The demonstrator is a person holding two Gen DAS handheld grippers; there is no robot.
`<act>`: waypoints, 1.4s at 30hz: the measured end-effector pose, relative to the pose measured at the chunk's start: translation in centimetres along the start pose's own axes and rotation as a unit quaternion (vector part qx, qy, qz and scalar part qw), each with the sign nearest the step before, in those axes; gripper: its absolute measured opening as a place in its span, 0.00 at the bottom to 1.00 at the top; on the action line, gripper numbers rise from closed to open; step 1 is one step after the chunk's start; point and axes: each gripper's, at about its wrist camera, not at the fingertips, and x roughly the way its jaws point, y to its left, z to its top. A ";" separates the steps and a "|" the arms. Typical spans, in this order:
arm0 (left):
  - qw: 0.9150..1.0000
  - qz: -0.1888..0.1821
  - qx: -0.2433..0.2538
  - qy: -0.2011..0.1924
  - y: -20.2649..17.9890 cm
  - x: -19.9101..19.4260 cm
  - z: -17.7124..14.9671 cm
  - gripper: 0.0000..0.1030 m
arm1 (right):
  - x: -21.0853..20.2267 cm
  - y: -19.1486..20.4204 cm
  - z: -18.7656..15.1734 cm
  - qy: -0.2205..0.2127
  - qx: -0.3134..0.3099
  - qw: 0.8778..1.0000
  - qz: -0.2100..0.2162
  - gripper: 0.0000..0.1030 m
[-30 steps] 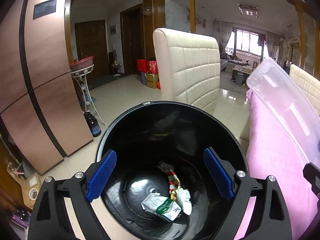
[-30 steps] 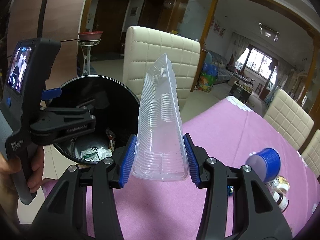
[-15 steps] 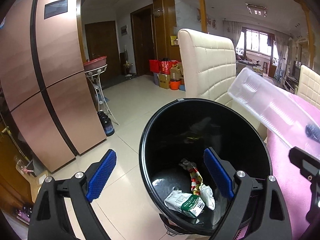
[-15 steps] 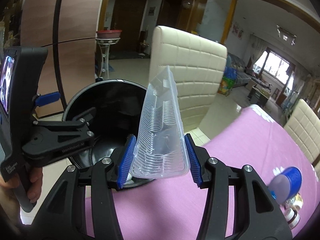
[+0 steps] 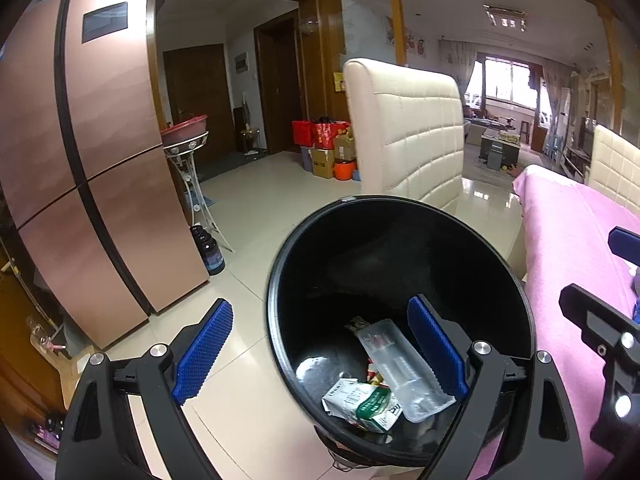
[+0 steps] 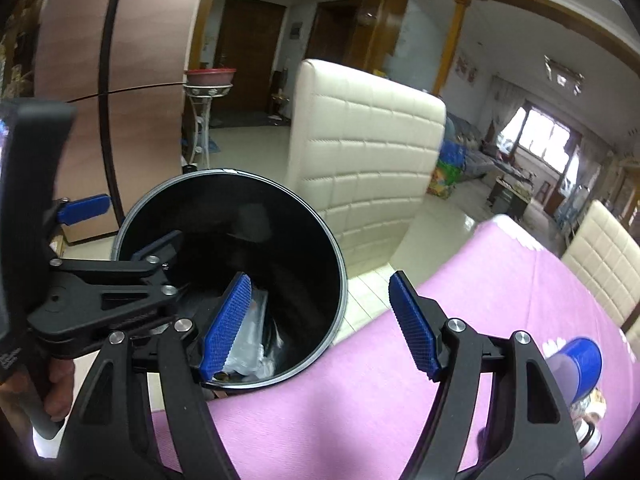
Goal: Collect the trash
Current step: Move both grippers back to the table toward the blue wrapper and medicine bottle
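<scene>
In the left wrist view, the left hand-held gripper (image 5: 320,354) stood spread wide with nothing between its blue ribbed pads, its right pad inside the mouth of the round black plastic trash bin (image 5: 400,220). At the bin's bottom lay the clear ribbed plastic tray (image 5: 404,372), slanting beside a crumpled white-and-green paper packet (image 5: 360,402) (the two touched). A cream quilted chair back (image 5: 404,136) stood beyond the bin, a copper-coloured fridge (image 5: 80,160) to the far left, and the pink-clothed tabletop (image 5: 572,260) to the right.

In the right wrist view, the right hand-held gripper (image 6: 316,324) had just been opening and was spread, empty, over the near rim of the bin (image 6: 336,256). The clear tray (image 6: 252,332) showed inside the bin, behind the left pad. A blue-capped bottle (image 6: 576,364) lay on the pink tabletop (image 6: 500,272) at the right.
</scene>
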 end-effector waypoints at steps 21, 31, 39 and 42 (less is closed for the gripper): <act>0.985 -0.143 0.101 -0.006 -14.8 -4.2 0.7 0.84 | -4.7 -16.7 -6.2 0.046 0.129 0.977 -0.163 0.69; 0.955 -0.217 0.204 -0.003 -23.9 -6.4 -0.9 0.84 | -6.9 -23.3 -11.5 0.079 0.213 0.942 -0.246 0.87; 0.942 -0.226 0.248 0.019 -27.0 -5.6 -1.4 0.84 | -4.8 -25.6 -14.3 0.131 0.262 0.923 -0.248 0.88; 0.941 -0.232 0.242 0.039 -27.4 -4.8 -1.2 0.84 | -4.1 -26.2 -14.7 0.141 0.274 0.922 -0.236 0.88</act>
